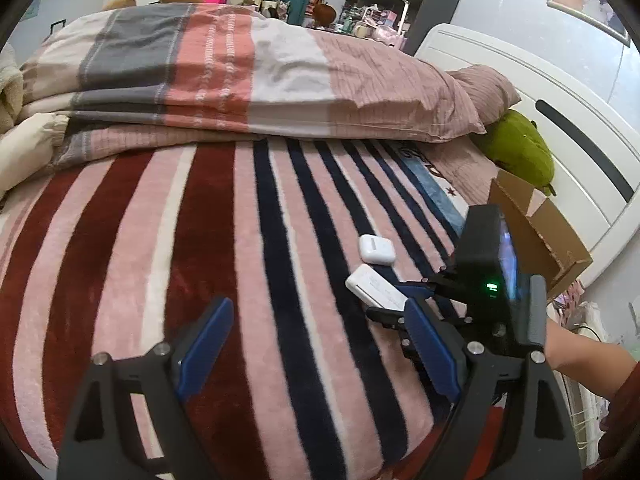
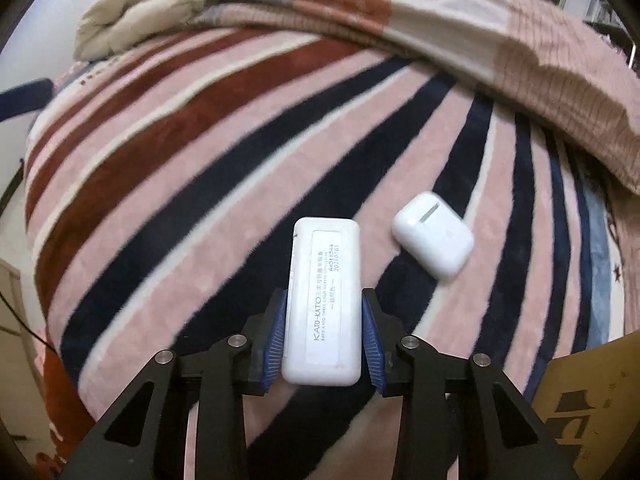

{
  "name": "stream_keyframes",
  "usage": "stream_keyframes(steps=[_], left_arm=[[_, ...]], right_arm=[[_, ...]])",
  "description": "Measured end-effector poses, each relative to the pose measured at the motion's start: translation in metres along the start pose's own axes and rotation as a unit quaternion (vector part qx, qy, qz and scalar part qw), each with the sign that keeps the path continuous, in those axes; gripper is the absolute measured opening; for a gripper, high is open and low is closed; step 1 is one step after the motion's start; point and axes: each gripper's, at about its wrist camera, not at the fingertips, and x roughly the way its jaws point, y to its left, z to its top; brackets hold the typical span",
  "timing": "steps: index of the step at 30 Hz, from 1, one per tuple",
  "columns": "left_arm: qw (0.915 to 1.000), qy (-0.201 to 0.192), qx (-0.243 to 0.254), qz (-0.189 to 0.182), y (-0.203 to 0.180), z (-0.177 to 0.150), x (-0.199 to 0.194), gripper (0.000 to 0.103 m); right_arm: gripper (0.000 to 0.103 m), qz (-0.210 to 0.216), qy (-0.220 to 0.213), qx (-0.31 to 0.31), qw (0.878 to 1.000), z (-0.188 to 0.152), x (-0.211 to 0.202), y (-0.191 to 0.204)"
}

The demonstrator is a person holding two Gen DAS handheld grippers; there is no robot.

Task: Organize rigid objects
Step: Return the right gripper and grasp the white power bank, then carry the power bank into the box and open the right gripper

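the right gripper [image 2: 323, 340] has its two blue pads [image 2: 276, 340] pressed against the long sides of a flat white case [image 2: 325, 300] with a printed label. the case lies lengthwise on a striped blanket [image 2: 180, 160]. a small white earbud case [image 2: 433, 234] rests on the blanket just right of the flat case, apart from it. a folded quilt [image 2: 440, 20] lies beyond them. a cardboard box [image 2: 592, 392] edge shows right of the gripper.
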Motion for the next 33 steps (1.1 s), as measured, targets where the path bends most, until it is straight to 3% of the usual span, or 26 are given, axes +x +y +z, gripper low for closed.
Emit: stream_keyframes(steps=[8, 11, 15, 18, 26, 33], left_arm=[[0.9959, -0.018, 0.039, -0.079, -0.056, 0.03, 0.0, 0.083], [0.9912, -0.017, 0.061, -0.116, -0.086, 0.045, 0.002, 0.071], [0.9844, -0.013, 0.085, -0.153, -0.127, 0.065, 0.008, 0.043], [0.9813, -0.011, 0.106, -0.16, -0.159, 0.077, 0.018, 0.039], [0.9706, 0.031, 0.16, -0.177, -0.237, 0.093, 0.065, 0.039], [0.9637, 0.079, 0.182, -0.179, -0.272, 0.09, 0.103, 0.039]], right_arm=[[0.031, 0.043, -0.096, -0.021, 0.994, 0.0, -0.098, 0.01], [0.031, 0.053, -0.134, -0.015, 0.989, -0.004, -0.138, 0.003], [0.031, 0.052, -0.171, 0.002, 0.984, -0.011, -0.176, -0.021], [0.031, 0.047, -0.187, 0.02, 0.981, -0.019, -0.193, -0.042], [0.031, 0.025, -0.187, 0.09, 0.978, -0.057, -0.209, -0.115], [0.031, 0.007, -0.141, 0.132, 0.981, -0.079, -0.201, -0.157]])
